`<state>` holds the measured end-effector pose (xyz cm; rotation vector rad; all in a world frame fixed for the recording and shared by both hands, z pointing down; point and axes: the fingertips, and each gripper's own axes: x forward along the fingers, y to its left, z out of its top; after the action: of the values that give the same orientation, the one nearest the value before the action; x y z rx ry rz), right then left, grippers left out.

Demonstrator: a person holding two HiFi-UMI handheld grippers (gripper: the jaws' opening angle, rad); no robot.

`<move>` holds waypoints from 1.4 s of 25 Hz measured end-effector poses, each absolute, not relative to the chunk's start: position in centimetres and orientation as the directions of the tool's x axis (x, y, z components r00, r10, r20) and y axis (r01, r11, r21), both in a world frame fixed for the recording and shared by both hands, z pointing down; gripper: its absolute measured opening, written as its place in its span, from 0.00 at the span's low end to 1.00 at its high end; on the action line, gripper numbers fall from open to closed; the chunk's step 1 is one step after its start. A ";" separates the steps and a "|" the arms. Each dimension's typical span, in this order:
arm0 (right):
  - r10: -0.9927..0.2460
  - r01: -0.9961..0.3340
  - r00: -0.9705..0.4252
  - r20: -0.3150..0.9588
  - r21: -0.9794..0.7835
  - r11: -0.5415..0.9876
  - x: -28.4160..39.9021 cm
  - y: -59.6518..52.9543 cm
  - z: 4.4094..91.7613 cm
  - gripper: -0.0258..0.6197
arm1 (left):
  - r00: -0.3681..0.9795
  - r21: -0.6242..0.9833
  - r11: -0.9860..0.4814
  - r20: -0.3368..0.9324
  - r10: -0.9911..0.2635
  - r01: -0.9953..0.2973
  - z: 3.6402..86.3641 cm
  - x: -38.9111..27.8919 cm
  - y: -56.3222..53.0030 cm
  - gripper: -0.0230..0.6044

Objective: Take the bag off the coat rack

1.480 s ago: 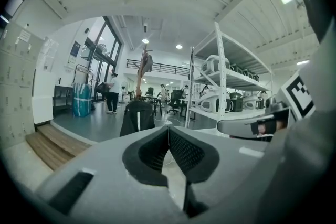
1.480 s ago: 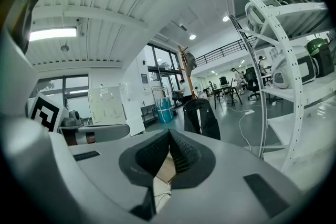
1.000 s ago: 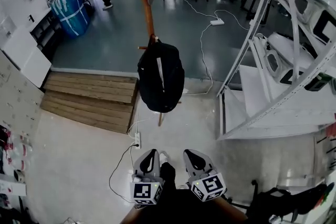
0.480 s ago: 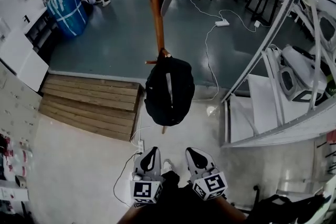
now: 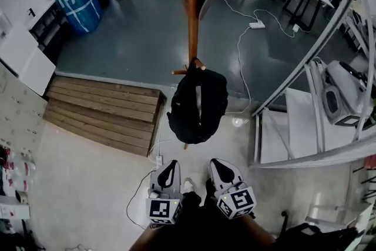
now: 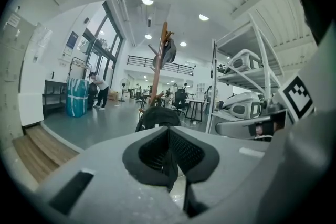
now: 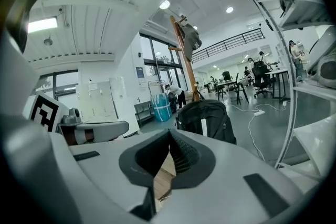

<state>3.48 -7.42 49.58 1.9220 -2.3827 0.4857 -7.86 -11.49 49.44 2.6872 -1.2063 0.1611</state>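
Head view: bag (image 5: pixel 198 106) hangs from a low peg on the coat rack (image 5: pixel 192 14), so I reckon it needs lifting up and off. Left tool (image 5: pixel 168 168) and right tool (image 5: pixel 220 168) sit side by side, well short of it.
Left gripper view: jaws together, nothing held, bag straight ahead.
Right gripper view: same, jaws closed up, empty, aimed at the bag.

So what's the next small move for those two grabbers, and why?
Probably bring the left gripper and right gripper forward to the black bag. It hangs on a low peg of the coat rack, ahead of them and untouched; both grippers are shut and empty.
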 end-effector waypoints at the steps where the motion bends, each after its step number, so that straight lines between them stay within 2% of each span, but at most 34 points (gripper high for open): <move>1: -0.946 -0.959 -0.233 0.227 -0.215 0.184 3.7 -7.9 49.8 0.06 | 0.659 0.130 -0.647 0.181 -0.730 -0.752 49.7 -7.7 -11.8 0.06; 15: -0.910 -0.930 -0.349 0.224 -0.203 0.307 8.6 -17.6 50.3 0.06 | 0.564 0.145 -0.546 0.184 -0.805 -0.825 50.1 -4.1 -19.6 0.06; 32: -0.893 -0.921 -0.381 0.240 -0.185 0.344 17.3 -27.5 52.4 0.06 | 0.482 0.114 -0.468 0.197 -0.854 -0.876 52.6 0.5 -28.9 0.07; 35: -0.893 -0.922 -0.379 0.244 -0.179 0.342 18.6 -28.7 52.6 0.06 | 0.471 0.093 -0.462 0.204 -0.858 -0.882 52.9 0.6 -30.0 0.12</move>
<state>18.60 -28.71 52.56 1.6888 -2.4878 0.4392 0.58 -29.98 52.91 2.5306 -1.5149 0.1893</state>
